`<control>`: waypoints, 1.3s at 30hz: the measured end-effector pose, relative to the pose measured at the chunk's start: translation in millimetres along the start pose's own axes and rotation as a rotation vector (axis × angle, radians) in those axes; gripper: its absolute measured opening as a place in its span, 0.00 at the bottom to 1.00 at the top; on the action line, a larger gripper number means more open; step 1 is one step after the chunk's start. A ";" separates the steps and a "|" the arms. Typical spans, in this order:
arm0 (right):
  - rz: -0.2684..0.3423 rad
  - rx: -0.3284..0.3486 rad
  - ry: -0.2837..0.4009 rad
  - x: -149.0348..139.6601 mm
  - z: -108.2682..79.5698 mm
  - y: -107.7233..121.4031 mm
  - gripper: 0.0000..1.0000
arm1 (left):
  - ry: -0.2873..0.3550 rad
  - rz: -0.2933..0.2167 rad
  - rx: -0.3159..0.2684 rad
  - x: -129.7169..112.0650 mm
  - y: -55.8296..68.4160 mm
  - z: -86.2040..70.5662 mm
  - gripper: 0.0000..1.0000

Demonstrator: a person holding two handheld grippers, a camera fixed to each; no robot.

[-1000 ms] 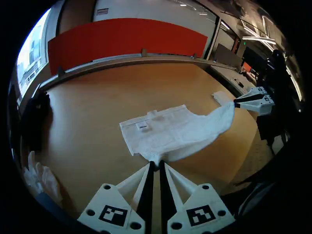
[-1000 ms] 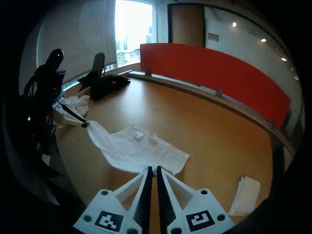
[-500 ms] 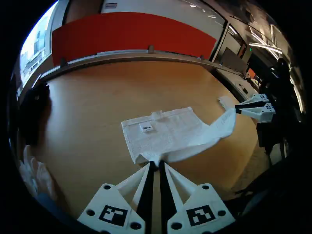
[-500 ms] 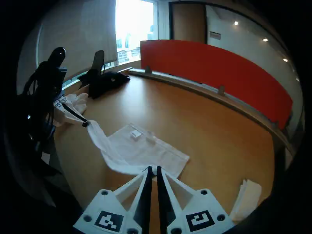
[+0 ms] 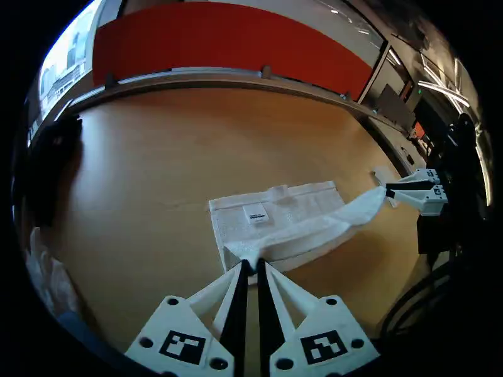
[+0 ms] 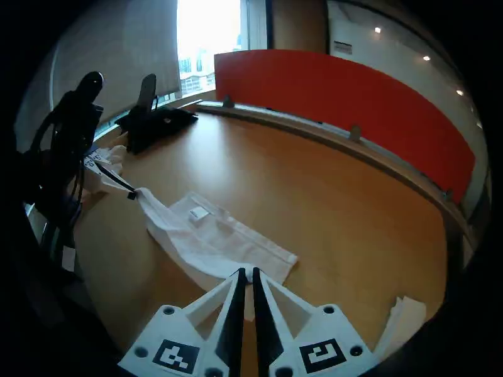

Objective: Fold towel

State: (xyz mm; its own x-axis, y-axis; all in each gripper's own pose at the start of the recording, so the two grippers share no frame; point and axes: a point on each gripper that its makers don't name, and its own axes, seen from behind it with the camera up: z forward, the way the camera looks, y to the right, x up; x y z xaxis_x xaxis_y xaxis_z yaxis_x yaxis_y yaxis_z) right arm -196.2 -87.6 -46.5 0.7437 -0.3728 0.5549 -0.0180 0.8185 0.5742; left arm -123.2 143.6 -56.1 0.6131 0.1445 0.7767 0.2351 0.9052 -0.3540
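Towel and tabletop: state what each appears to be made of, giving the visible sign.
Towel: likely thin white woven cloth, matte; it sags and creases between the left gripper and right gripper. Tabletop: probably wood or wood-look laminate, smooth satin; orange-brown, with soft sheen.

Left gripper pinching a corner of the white towel.
Its fingers are closed on the cloth at their tips. Ahead of them the towel lies on the wooden table; off to the right of the fingers, the right gripper grips another corner, held above the table.
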 end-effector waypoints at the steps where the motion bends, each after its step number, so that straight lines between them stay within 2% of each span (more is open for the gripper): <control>1: -0.003 0.000 -0.007 -1.7 2.9 1.1 0.08 | -0.005 0.000 -0.001 -0.1 -0.8 3.3 0.10; 9: -0.001 -0.006 -0.052 -15.6 26.0 12.2 0.08 | -0.036 0.011 0.009 -1.3 -10.2 28.3 0.10; 16: 0.022 -0.030 -0.077 -29.1 48.5 23.0 0.08 | -0.048 -0.008 0.022 -2.2 -18.4 51.6 0.11; 20: 0.026 -0.046 -0.081 -33.0 57.3 27.0 0.08 | -0.051 -0.017 0.034 -2.0 -23.4 62.2 0.13; 23: 0.023 -0.062 -0.082 -35.2 62.0 30.6 0.11 | -0.050 -0.016 0.048 -1.1 -28.5 67.3 0.19; 27: 0.009 -0.086 -0.089 -39.0 67.2 36.0 0.20 | -0.053 -0.005 0.070 -0.4 -35.6 72.9 0.24; 35: -0.006 -0.135 -0.100 -43.1 74.2 51.0 0.54 | -0.054 0.014 0.104 3.9 -45.3 80.0 0.29; 37: -0.011 -0.145 -0.101 -42.6 74.7 54.6 0.60 | -0.053 0.016 0.109 5.8 -46.9 81.1 0.30; 39: -0.017 -0.154 -0.101 -41.8 75.0 57.9 0.60 | -0.052 0.017 0.113 8.0 -48.4 82.1 0.32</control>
State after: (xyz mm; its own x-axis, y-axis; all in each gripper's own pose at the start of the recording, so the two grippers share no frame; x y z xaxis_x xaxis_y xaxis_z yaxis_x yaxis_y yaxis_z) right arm -278.5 -57.4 8.7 0.6718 -0.4227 0.6083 0.1020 0.8661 0.4893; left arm -191.6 133.8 10.1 0.5757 0.1782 0.7980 0.1362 0.9414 -0.3085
